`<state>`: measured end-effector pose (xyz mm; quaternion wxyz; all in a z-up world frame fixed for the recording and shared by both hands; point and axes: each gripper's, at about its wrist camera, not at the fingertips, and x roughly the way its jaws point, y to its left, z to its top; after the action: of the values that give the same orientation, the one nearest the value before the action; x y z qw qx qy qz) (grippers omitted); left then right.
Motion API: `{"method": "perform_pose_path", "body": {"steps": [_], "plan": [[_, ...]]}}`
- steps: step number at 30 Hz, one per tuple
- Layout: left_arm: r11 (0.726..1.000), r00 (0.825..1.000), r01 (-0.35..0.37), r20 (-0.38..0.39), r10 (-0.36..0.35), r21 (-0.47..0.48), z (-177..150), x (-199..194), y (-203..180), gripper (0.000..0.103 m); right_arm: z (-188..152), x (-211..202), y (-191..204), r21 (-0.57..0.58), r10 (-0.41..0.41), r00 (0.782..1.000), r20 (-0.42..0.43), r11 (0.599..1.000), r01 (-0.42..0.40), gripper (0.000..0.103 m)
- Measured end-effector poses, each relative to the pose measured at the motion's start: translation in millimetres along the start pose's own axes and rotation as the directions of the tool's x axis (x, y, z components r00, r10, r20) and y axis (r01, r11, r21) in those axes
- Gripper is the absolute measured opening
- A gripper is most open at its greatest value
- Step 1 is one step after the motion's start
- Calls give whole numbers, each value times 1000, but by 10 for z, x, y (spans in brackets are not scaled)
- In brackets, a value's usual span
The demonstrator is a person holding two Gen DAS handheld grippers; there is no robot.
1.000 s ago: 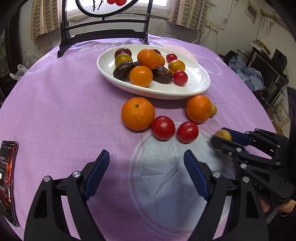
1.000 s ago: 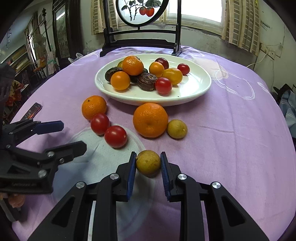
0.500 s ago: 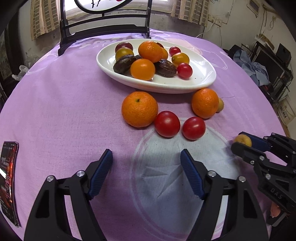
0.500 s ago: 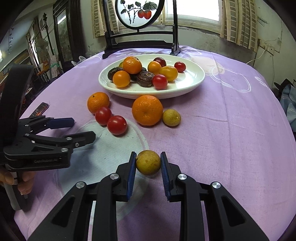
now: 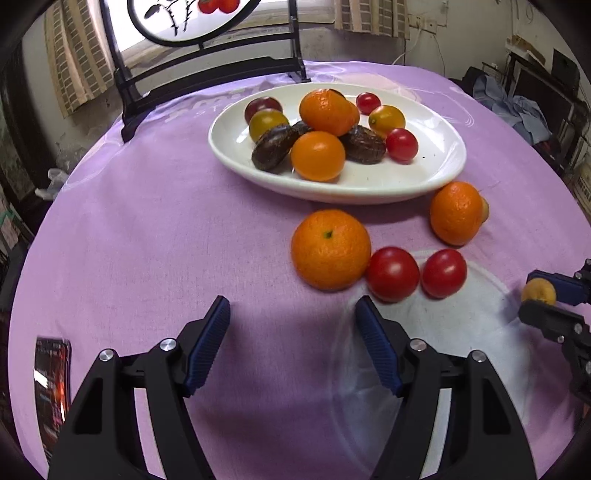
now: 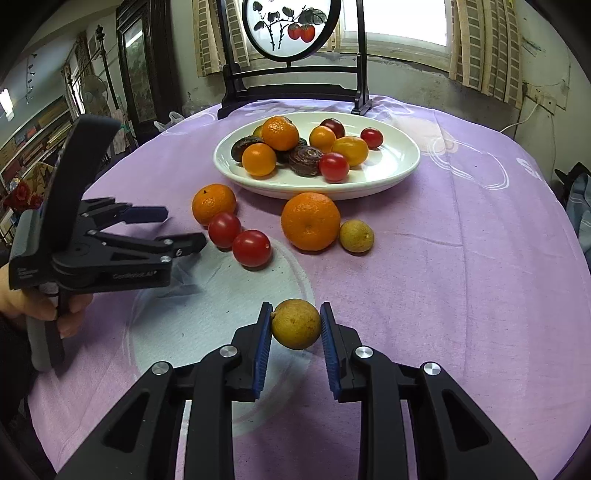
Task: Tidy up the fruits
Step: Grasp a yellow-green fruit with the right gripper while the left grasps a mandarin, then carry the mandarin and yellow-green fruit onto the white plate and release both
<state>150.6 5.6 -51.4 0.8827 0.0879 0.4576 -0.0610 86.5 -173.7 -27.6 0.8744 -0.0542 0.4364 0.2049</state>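
Observation:
My right gripper is shut on a small yellow fruit, held just above the purple cloth; the pair shows at the right edge of the left wrist view, the fruit between the pads. My left gripper has nothing between its jaws, which are closing, and it points at a loose orange and two red tomatoes. It hovers left of those tomatoes. A white oval plate beyond holds oranges, tomatoes and dark fruits. A second orange and another small yellow fruit lie before it.
A dark wooden stand with a round painted screen stands behind the plate. A dark glossy packet lies at the cloth's left edge. A person's hand grips the left tool. Clutter surrounds the round table.
My left gripper's jaws have narrowed and it has moved in toward the loose orange and tomatoes, rolling a little. The right gripper keeps its grip on the small yellow fruit.

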Motion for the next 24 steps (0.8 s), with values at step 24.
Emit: {"method": "perform_pose_path", "body": {"steps": [24], "plan": [[988,986,144,74,-148,63,105,-293,-173,42,44,-59,-18,18,-1,999,38,1000,0,26]]}}
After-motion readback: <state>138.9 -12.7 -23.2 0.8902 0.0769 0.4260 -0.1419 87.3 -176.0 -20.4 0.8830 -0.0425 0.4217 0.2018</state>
